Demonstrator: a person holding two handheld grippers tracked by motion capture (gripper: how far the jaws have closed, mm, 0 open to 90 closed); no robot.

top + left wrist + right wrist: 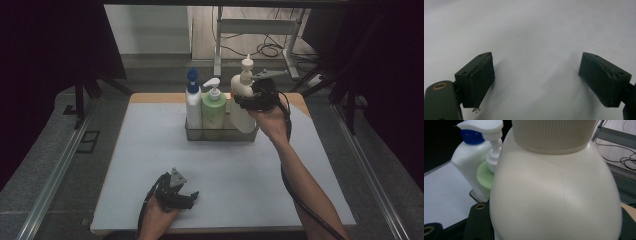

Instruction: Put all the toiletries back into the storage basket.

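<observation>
A cream pump bottle is held upright at the right end of a clear tray, its base at about rim height. My right gripper is shut on the bottle's upper body; up close the cream bottle sits between the jaws. In the tray stand a white bottle with a blue cap and a green pump bottle, seen again as the blue-capped bottle and green bottle. My left gripper rests low at the front left, open, with bare table between its pads.
The white table mat spreads in front of the tray. Behind the table are a metal frame and loose cables on the floor. Dark curtains hang at both sides.
</observation>
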